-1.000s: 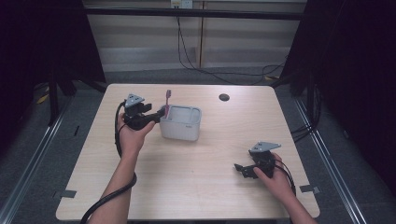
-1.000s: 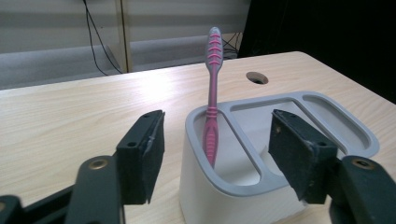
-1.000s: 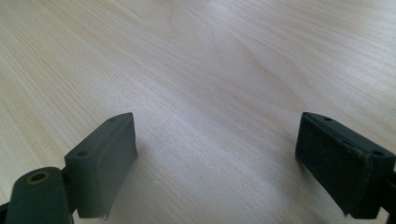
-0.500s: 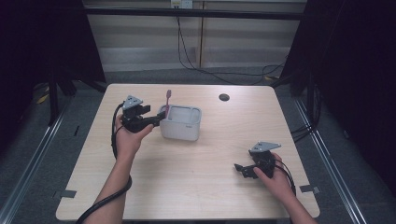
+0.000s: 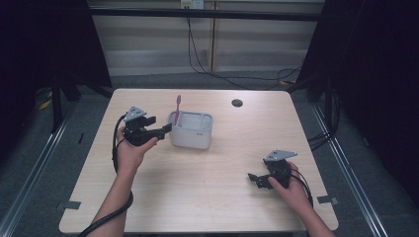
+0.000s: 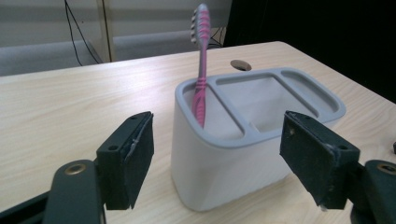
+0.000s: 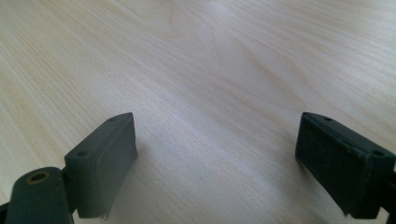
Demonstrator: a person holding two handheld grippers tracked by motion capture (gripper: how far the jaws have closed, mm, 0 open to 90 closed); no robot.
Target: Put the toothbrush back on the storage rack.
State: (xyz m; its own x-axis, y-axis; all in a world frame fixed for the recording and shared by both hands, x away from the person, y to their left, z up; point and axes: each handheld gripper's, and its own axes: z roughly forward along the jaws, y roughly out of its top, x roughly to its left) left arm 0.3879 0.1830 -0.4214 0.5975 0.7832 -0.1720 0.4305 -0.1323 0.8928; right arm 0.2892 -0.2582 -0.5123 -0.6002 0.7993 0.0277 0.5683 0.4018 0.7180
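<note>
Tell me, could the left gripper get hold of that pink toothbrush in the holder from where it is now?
Probably yes. The left gripper sits right beside the holder, jaws open, and the toothbrush stands well above the rim with nothing in front of it.

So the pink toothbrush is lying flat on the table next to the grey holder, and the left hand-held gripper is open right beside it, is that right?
Not quite. The pink toothbrush stands upright inside the grey holder, in its end compartment, as the left gripper view shows. The rest holds: the left hand-held gripper is open right beside the holder, with nothing between its pads; its jaws have just been opening.
</note>
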